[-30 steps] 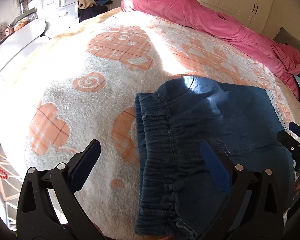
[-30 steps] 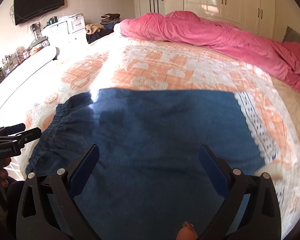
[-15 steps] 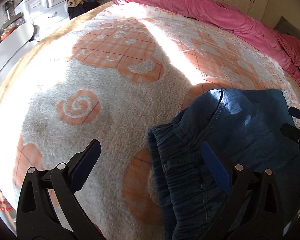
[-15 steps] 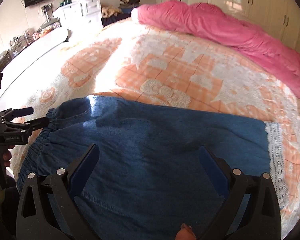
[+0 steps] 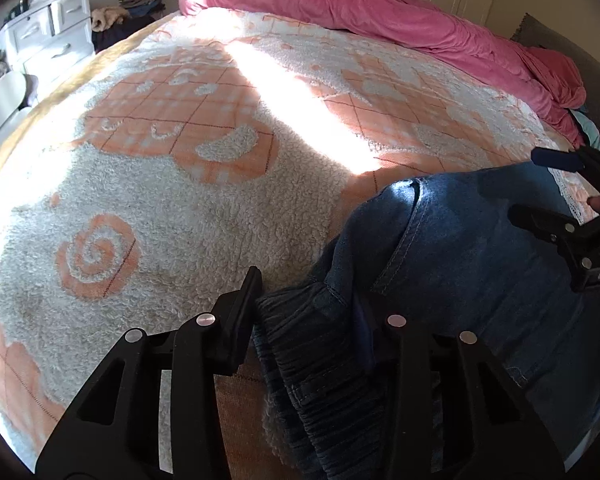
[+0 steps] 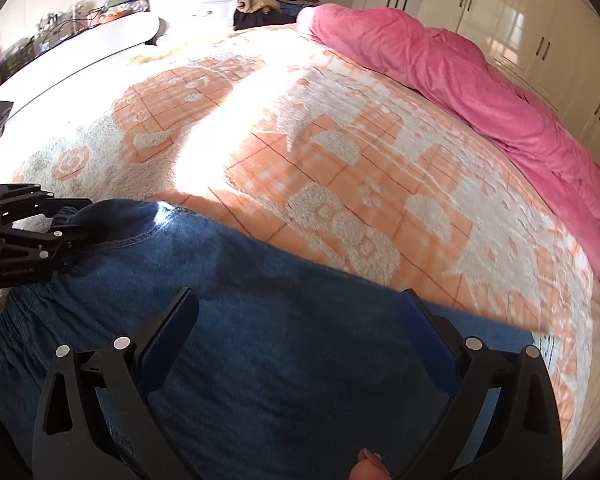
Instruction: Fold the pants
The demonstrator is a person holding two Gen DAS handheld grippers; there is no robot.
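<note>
Blue denim pants (image 5: 460,260) with an elastic waistband lie flat on the orange-and-white fleece blanket (image 5: 180,200). My left gripper (image 5: 306,300) is at the waistband's corner. Its jaws are closing, and the gathered waistband is bunched between the pads. In the right wrist view the same left gripper (image 6: 72,220) pinches the raised corner of the pants (image 6: 280,360). My right gripper (image 6: 298,300) hovers open over the middle of the denim with nothing gripped. It also shows at the right edge of the left wrist view as the right gripper (image 5: 540,188).
A crumpled pink duvet (image 6: 460,80) runs along the far side of the bed. White drawers (image 5: 48,36) and a white tabletop (image 6: 80,56) stand past the bed's left edge. Cream wardrobes (image 6: 540,20) line the far wall. A lace-trimmed hem (image 6: 548,348) ends the pants on the right.
The left gripper's jaws went from wide apart to narrow around the waistband, which is now bunched and raised. Both grippers shifted across the bed and sank closer to the pants.
</note>
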